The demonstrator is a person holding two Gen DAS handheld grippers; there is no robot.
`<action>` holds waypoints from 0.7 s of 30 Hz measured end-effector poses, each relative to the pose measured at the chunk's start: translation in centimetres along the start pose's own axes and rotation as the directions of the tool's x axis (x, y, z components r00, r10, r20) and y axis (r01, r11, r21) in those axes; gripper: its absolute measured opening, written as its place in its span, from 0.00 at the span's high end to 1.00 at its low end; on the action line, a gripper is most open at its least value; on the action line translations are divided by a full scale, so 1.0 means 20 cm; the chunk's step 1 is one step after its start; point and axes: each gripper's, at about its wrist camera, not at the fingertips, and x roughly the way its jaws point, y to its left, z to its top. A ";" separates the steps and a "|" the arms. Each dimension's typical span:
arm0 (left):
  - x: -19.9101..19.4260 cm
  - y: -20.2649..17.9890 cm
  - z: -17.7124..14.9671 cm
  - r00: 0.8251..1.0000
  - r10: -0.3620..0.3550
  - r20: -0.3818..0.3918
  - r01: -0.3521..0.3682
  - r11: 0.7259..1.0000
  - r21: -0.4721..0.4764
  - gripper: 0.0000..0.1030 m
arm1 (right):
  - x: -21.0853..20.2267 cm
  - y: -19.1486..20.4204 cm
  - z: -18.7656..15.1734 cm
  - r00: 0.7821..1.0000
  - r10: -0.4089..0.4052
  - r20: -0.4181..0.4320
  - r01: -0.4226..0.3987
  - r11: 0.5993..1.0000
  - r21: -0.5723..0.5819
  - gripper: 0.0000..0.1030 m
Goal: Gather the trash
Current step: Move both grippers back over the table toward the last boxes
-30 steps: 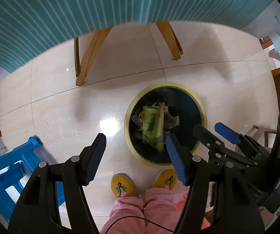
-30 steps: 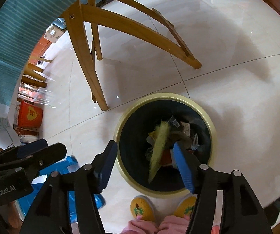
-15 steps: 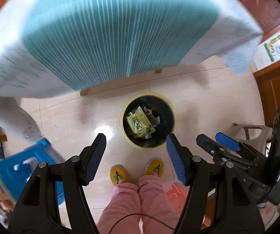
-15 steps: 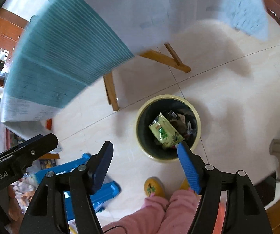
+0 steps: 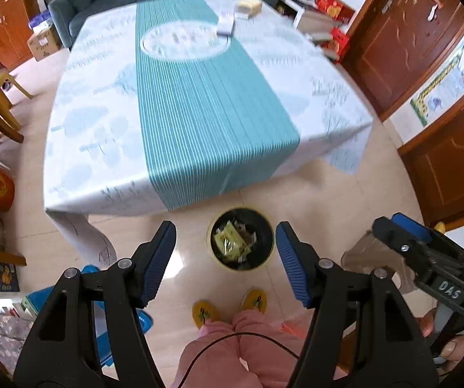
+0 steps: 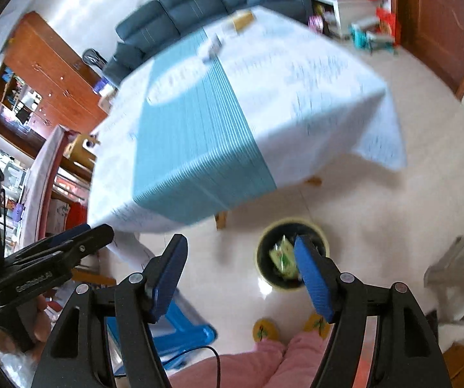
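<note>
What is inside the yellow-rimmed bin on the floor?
The bin holds a yellow-green snack wrapper lying on top of crumpled scraps of paper and packaging. Whatever lies beneath that top layer is covered, and the bottom cannot be seen.

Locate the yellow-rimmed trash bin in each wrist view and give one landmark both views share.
Left wrist view: the trash bin sits on the floor at lower centre, between the open fingers.
Right wrist view: the bin sits lower right of centre, partly behind the right-side finger.
Shared landmark: the teal striped table runner, just above the bin.
</note>
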 end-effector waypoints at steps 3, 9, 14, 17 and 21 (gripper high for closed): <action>-0.07 0.02 0.09 0.999 -0.008 0.043 0.009 1.000 -0.003 0.41 | -0.10 0.06 0.10 0.998 -0.011 0.055 0.012 1.000 -0.022 0.32; -0.15 0.04 0.31 0.993 -0.030 0.116 0.031 0.999 -0.006 0.41 | -0.20 0.15 0.31 0.991 -0.021 0.129 0.028 0.998 -0.055 0.32; -0.11 0.03 0.49 0.988 -0.024 0.155 0.026 1.000 -0.011 0.41 | -0.13 0.14 0.51 0.992 -0.004 0.126 0.013 0.997 -0.073 0.32; -0.03 0.03 0.62 0.988 -0.006 0.157 0.012 0.999 -0.037 0.41 | -0.02 0.12 0.67 0.993 0.014 0.118 -0.003 0.995 -0.095 0.32; 0.14 0.02 0.90 0.989 0.034 0.146 -0.021 0.996 -0.089 0.41 | 0.19 0.04 0.99 0.994 0.061 0.091 -0.048 0.989 -0.140 0.32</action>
